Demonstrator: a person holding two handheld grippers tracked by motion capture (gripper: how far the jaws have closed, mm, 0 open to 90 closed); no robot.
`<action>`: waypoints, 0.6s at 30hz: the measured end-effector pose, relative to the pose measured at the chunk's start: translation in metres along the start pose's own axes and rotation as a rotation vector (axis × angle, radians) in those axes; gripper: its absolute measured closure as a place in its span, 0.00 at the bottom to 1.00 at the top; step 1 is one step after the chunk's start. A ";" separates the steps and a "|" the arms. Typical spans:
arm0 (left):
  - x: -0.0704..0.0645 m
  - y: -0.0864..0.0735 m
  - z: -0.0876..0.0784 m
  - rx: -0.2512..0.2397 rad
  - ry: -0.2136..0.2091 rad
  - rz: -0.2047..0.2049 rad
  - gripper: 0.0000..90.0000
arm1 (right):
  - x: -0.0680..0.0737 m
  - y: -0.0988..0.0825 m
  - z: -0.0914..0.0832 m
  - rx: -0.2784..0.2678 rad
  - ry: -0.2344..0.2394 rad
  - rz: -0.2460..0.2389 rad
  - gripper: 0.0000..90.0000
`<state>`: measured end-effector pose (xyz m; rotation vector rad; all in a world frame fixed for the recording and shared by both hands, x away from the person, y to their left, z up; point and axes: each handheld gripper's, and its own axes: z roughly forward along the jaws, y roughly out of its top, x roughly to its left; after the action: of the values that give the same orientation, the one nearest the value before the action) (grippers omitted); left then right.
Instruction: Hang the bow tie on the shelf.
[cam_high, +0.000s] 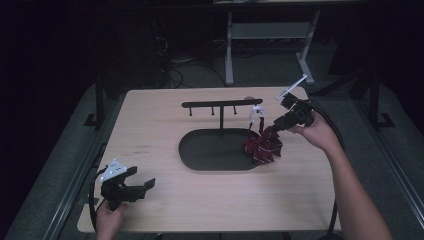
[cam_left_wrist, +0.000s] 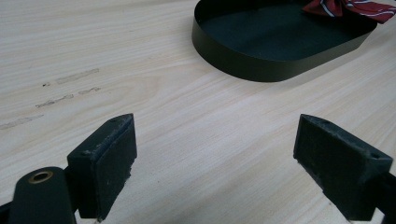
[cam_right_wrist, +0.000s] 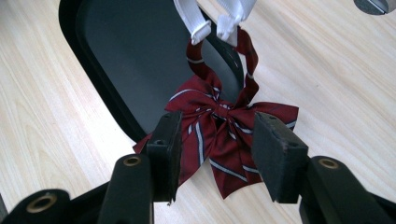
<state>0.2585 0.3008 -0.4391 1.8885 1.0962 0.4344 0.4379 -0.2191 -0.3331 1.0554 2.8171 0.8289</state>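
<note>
Bow tie: dark red with pale stripes, draped over the right end of the black tray's rim, half in the tray and half on the desk, toward the desk's right edge. Its white strap runs up to the right tip of the black hanger stand.

Left claw: mine, near the desk's front left corner, jaws spread wide with nothing between them, pointing level toward the tray. Well apart from the bow tie.

Right claw: by far the nearer one. It comes in from the desk's right side, tilted down and leftward. Its jaws stand open on either side of the bow; in the right gripper view I see the pads flanking the cloth, not pressing it.

Deciding relation: the bow lies straight ahead of my right claw, just beyond the pads. Its long axis, wing to wing, runs across the gap from jaw to jaw.

Judgement: a grip here would catch the wings; the knot sits slightly farther in.

Right forearm: reaches from the front right corner diagonally inward, wrist bent down.
</note>
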 end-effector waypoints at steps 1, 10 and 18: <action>0.000 0.000 0.000 -0.001 0.000 -0.002 0.15 | 0.000 -0.001 0.000 0.000 -0.001 -0.002 0.58; 0.000 0.000 0.001 0.000 0.000 -0.003 0.15 | 0.000 -0.007 0.001 0.001 0.003 0.002 0.57; 0.000 0.000 0.001 0.002 0.001 0.001 0.15 | 0.002 -0.011 0.002 0.004 0.007 -0.003 0.56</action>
<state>0.2587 0.3004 -0.4395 1.8901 1.0968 0.4349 0.4301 -0.2231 -0.3400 1.0500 2.8274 0.8285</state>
